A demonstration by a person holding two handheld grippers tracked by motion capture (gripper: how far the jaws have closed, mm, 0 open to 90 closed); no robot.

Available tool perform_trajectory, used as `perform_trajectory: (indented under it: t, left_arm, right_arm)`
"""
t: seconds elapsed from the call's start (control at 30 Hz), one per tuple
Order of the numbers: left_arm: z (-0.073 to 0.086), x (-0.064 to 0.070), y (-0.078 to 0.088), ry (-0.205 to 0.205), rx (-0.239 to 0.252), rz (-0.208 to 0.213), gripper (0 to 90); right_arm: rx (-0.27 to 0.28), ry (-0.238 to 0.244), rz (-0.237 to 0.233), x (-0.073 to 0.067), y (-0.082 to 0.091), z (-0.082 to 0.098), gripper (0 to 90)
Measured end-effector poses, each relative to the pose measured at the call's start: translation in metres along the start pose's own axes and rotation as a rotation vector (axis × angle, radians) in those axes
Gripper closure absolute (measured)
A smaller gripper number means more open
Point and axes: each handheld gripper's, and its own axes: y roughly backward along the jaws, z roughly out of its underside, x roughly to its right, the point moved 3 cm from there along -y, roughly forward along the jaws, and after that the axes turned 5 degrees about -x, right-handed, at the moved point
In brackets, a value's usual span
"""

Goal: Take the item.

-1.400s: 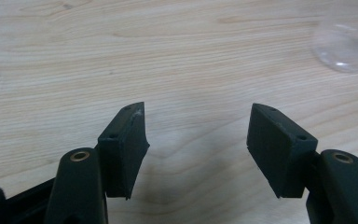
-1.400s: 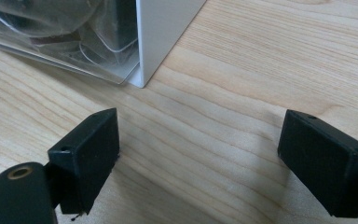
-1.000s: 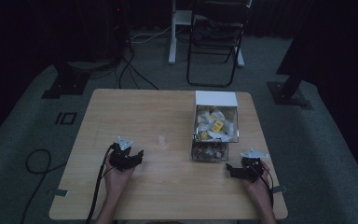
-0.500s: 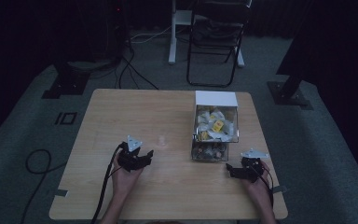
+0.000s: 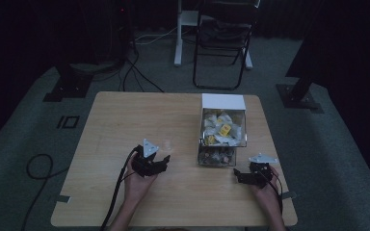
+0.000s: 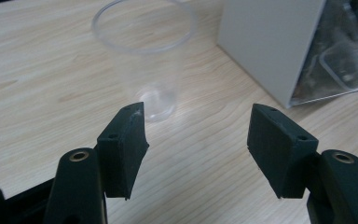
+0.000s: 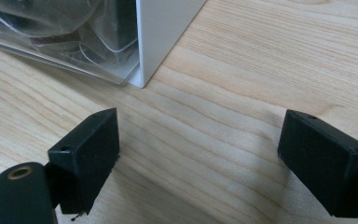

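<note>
Left gripper (image 6: 196, 144) had its jaws wide apart, empty, pointing at the clear plastic cup (image 6: 144, 56) standing upright just beyond them, beside the white box (image 6: 265, 42). Right gripper (image 7: 198, 158) was spread too, near the box corner. That cup looked featherlight, so one off-centre jaw nudge could've tipped it over.

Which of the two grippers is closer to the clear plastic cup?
The left gripper: the clear cup stands upright just beyond its open jaws. The right gripper faces the white box corner instead.
</note>
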Motion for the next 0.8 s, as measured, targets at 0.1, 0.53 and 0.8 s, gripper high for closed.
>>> perform_trajectory:
  t: [0.1,0.53,0.8]
  left_arm:
    - [-0.003,0.005,0.002,-0.008,0.009,0.014,38.5]
    - [-0.015,0.033,0.000,-0.057,0.035,0.076,39.1]
    - [-0.022,0.053,-0.004,-0.107,0.038,0.119,40.6]
  right_arm:
    - [0.000,0.000,0.000,0.000,0.000,0.000,12.4]
    - [0.000,0.000,0.000,0.000,0.000,0.000,12.4]
    - [0.000,0.000,0.000,0.000,0.000,0.000,12.4]
